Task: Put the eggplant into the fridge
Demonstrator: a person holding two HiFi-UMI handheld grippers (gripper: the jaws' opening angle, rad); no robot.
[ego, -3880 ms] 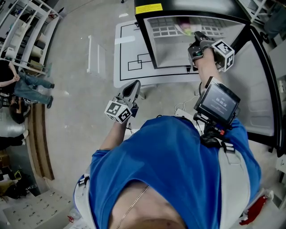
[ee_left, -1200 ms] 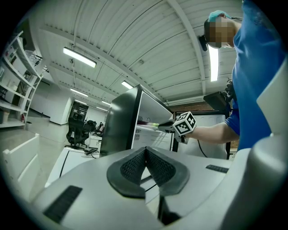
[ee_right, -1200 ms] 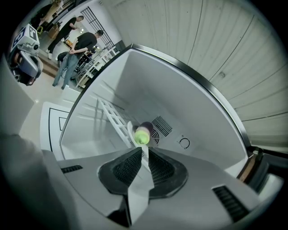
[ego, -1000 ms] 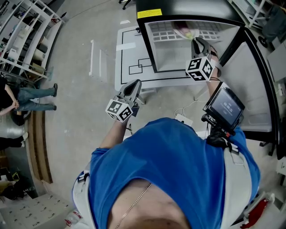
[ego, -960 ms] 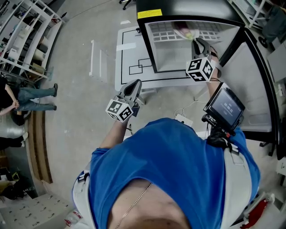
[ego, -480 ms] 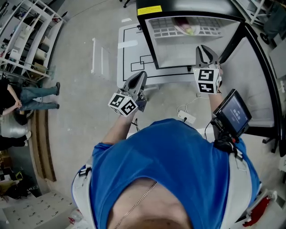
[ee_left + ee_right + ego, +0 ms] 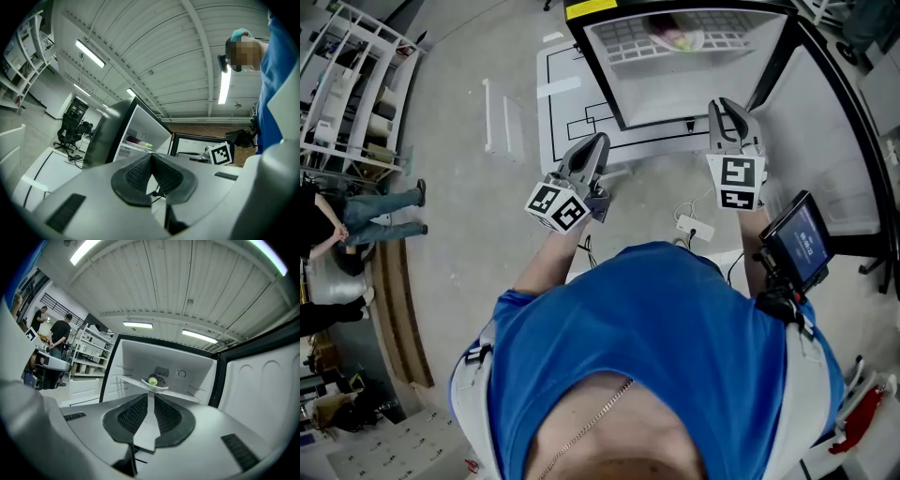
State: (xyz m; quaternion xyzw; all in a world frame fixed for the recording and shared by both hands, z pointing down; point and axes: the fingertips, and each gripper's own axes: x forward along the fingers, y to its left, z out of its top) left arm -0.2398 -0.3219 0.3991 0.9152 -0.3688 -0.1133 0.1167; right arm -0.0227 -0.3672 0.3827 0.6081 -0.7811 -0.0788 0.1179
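Note:
The eggplant [image 7: 673, 38] lies purple with a green end on a white plate [image 7: 686, 44], on the wire shelf [image 7: 628, 52] of the open fridge [image 7: 675, 89]. The right gripper view faces it head-on, with the eggplant [image 7: 153, 379] far beyond the fingertips. The left gripper view shows the eggplant [image 7: 137, 140] from the side. My right gripper [image 7: 727, 105] hovers in front of the fridge mouth, its jaws a narrow slit apart with nothing between them [image 7: 149, 398]. My left gripper [image 7: 598, 141] is shut and empty, left of the fridge [image 7: 151, 157].
The fridge door [image 7: 839, 159] stands swung open at the right. A white floor mat [image 7: 567, 94] with black lines lies under the fridge. A power strip [image 7: 694, 227] lies on the floor. White shelving [image 7: 347, 84] and a standing person [image 7: 356, 202] are far left.
My right gripper has drawn back from the shelf toward my body and rolled. The left gripper rose slightly. The eggplant stays on its plate.

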